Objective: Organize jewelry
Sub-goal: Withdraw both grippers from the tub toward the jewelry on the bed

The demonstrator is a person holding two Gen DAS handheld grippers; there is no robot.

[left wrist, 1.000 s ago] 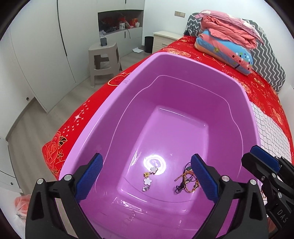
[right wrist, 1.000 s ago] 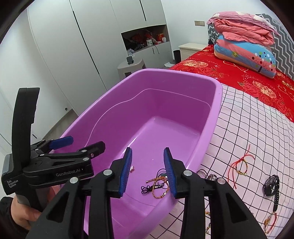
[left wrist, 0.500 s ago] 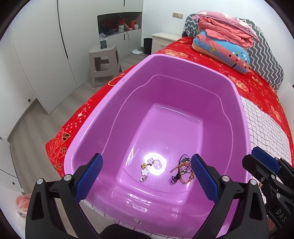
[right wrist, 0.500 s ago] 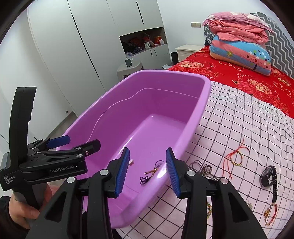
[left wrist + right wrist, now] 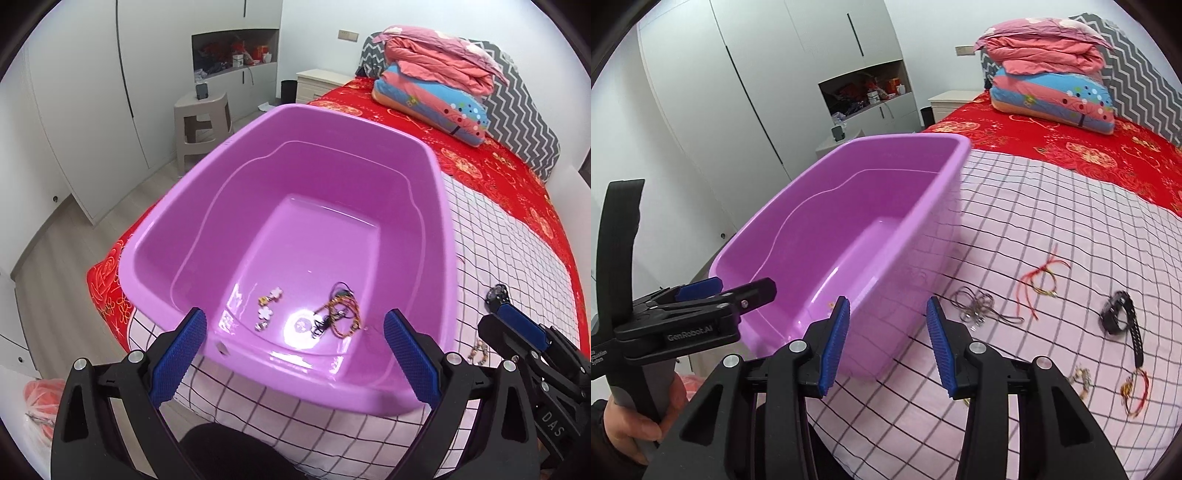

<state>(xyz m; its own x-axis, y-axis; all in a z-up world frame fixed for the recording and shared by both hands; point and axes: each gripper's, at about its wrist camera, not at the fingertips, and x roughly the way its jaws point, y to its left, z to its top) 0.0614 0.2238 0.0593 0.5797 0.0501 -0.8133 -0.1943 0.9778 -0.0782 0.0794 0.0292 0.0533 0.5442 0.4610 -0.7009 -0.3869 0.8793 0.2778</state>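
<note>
A purple tub (image 5: 155, 236) (image 5: 945, 173) stands on a checked cloth (image 5: 1052, 229) on the bed. In it lie a flower-charm piece (image 5: 269, 306) and a tangle of bracelets (image 5: 338, 310). My left gripper (image 5: 293, 347) hangs open and empty over the tub's near rim. My right gripper (image 5: 886, 332), its jaws opening with nothing between them, is above the cloth at the tub's right wall. On the cloth lie a wire chain (image 5: 975, 304), a red cord bracelet (image 5: 1041, 277), a black watch (image 5: 1121, 317), a bead piece (image 5: 1080, 378) and a red-gold bracelet (image 5: 1134, 391).
The red bedspread (image 5: 491, 162) carries folded quilts (image 5: 436, 74) against a zigzag headboard. A grey stool (image 5: 201, 125), white wardrobes (image 5: 720, 110) and a nightstand (image 5: 317, 79) stand beyond the bed. A hand (image 5: 631, 428) holds the left gripper's handle.
Both grippers have drawn back from over the tub toward its near edge. The right one has swung right over the cloth and its jaws have widened. The bracelet tangle stays in the tub.
</note>
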